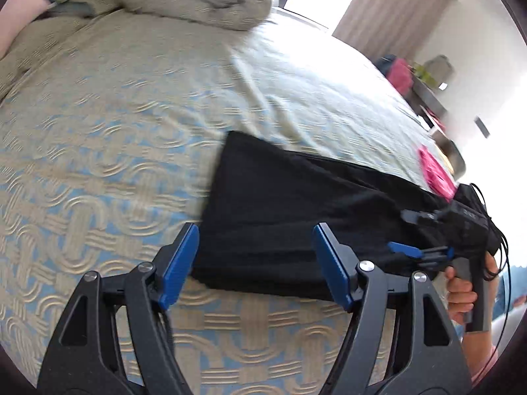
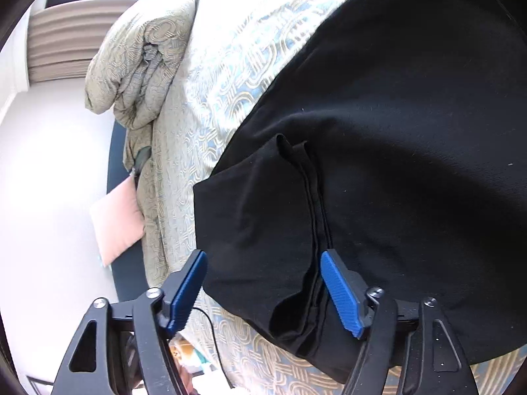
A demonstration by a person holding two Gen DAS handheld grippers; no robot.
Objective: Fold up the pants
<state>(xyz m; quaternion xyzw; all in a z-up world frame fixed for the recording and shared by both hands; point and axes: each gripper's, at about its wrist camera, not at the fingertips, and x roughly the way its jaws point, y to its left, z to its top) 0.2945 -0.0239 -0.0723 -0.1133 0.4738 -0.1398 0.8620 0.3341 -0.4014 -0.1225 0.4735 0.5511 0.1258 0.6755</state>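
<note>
Both tools spread: left tool and right tool hover over the pants near the bed edge; a one-layer pinch could skew the fold.

No readable text, label, brand or number shows in either view.

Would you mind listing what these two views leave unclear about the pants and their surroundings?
- Left wrist view: the far end of the black pants lies behind the right tongs and the hand.
- Left wrist view: things on the table beyond the bed are blurred, too small to name.
- Right wrist view: the pants run off the right edge.
</note>
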